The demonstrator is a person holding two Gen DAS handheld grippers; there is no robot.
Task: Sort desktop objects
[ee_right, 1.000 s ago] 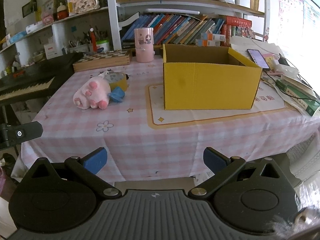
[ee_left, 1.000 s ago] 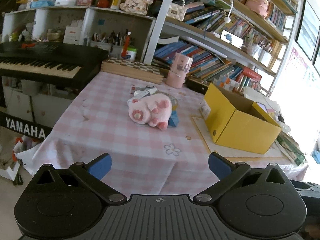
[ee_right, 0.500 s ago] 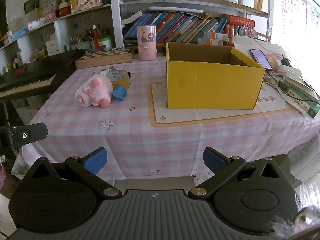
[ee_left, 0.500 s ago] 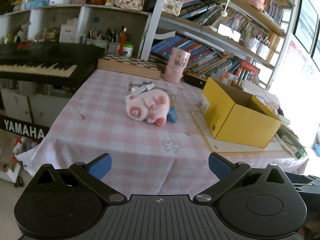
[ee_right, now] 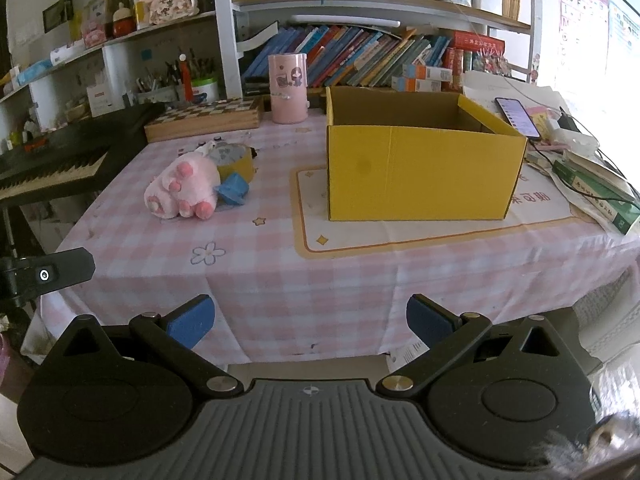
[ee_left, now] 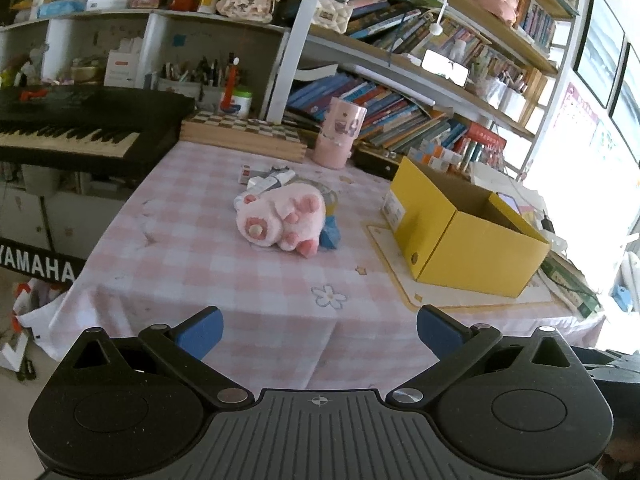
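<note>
Left tool (ee_left: 318, 330) and right tool (ee_right: 310, 318) both spread wide, level, empty

Pink checked tablecloth (ee_left: 224, 264) ahead, black keyboard (ee_left: 76, 132) far left, crowded bookshelves (ee_right: 360, 56) beyond, bright window (ee_left: 624, 184) at right.

Both claws now sit farther back from the counter's (ee_right: 360, 280) near edge than a second ago. The left claw (ee_left: 318, 330) and right claw (ee_right: 310, 318) take in more draped cloth below that edge.

pink plush pig (ee_left: 282, 220) on its side | yellow box (ee_right: 420, 160) open, upright
</note>
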